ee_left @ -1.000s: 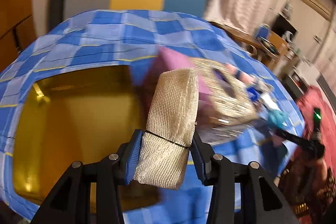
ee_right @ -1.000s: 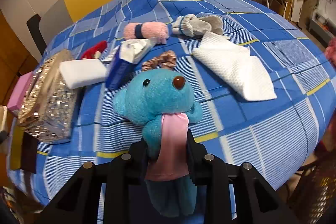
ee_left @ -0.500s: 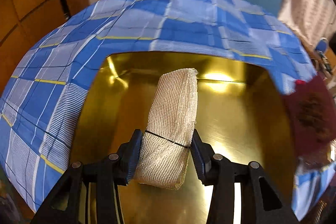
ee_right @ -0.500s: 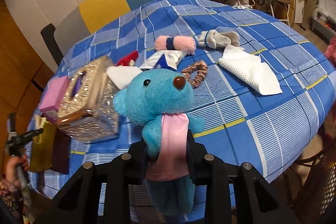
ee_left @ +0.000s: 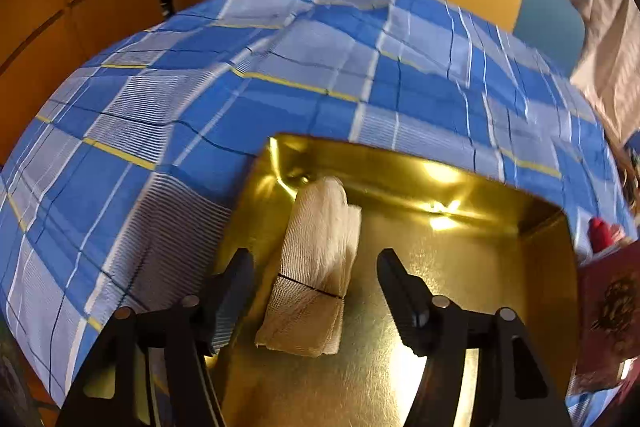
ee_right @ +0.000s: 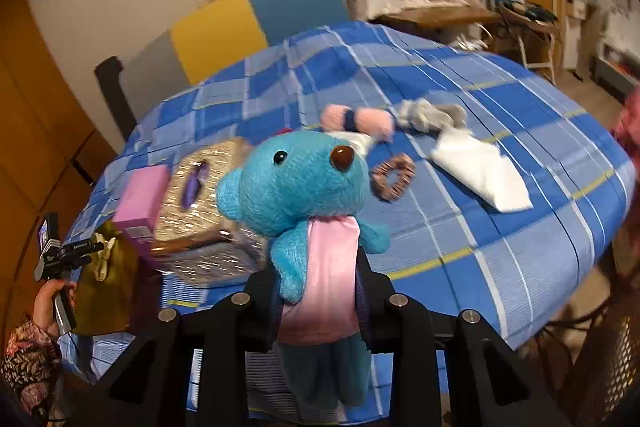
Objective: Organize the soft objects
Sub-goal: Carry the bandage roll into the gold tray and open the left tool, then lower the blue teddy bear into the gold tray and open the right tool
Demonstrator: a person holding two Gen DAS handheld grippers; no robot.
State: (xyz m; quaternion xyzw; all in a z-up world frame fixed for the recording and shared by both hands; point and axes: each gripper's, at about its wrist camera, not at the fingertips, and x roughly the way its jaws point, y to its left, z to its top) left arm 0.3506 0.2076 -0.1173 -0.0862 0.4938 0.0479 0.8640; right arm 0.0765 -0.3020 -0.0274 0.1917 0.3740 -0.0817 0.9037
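Observation:
A cream gauze roll (ee_left: 316,267) lies in the gold tray (ee_left: 480,287), near its far left corner. My left gripper (ee_left: 316,283) is open, its fingers apart on either side of the roll and not touching it. My right gripper (ee_right: 318,295) is shut on a blue plush bear (ee_right: 296,183) with a pink bib, held above the table's near edge. On the blue checked tablecloth (ee_right: 460,227) lie a pink sock roll (ee_right: 356,119), grey gloves (ee_right: 432,113), a white cloth (ee_right: 480,175) and a brown scrunchie (ee_right: 394,177).
A glittery tissue box (ee_right: 200,211) and a pink box (ee_right: 142,197) stand left of the bear. The left gripper (ee_right: 60,255) shows at far left over the tray (ee_right: 100,291). A dark red lid (ee_left: 608,311) lies right of the tray. A chair (ee_right: 248,27) stands behind the table.
My left gripper has opened and let go of the gauze roll, which now lies in the tray. My right gripper has drawn back and up with the bear.

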